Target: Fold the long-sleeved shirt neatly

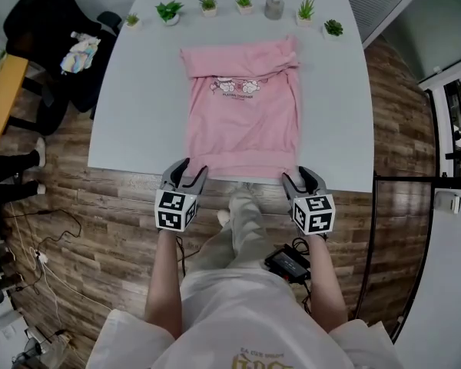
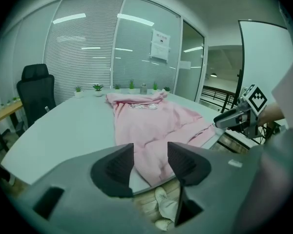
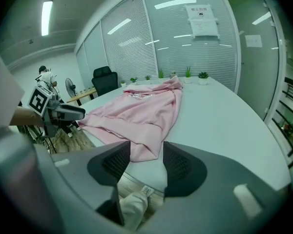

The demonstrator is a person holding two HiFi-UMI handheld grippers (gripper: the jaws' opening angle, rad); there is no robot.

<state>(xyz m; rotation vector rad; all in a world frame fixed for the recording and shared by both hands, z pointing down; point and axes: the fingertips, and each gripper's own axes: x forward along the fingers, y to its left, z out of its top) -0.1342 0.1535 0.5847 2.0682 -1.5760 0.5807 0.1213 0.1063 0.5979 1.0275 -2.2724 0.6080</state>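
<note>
Pink shirt (image 1: 242, 125) is lying flat on the white table (image 1: 134, 106), hem right along the near edge. The left gripper (image 1: 184, 169) and right gripper (image 1: 301, 177) are each at a hem corner, jaws apart on both, not pinching the cloth.

Small potted plants (image 1: 169, 11) line the far edge of the white table (image 1: 138, 106), with a black chair (image 1: 58, 21) at its left.

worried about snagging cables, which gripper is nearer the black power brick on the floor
Right. The right gripper is by the power brick, same side of the person's legs; the left gripper is beyond them.
</note>
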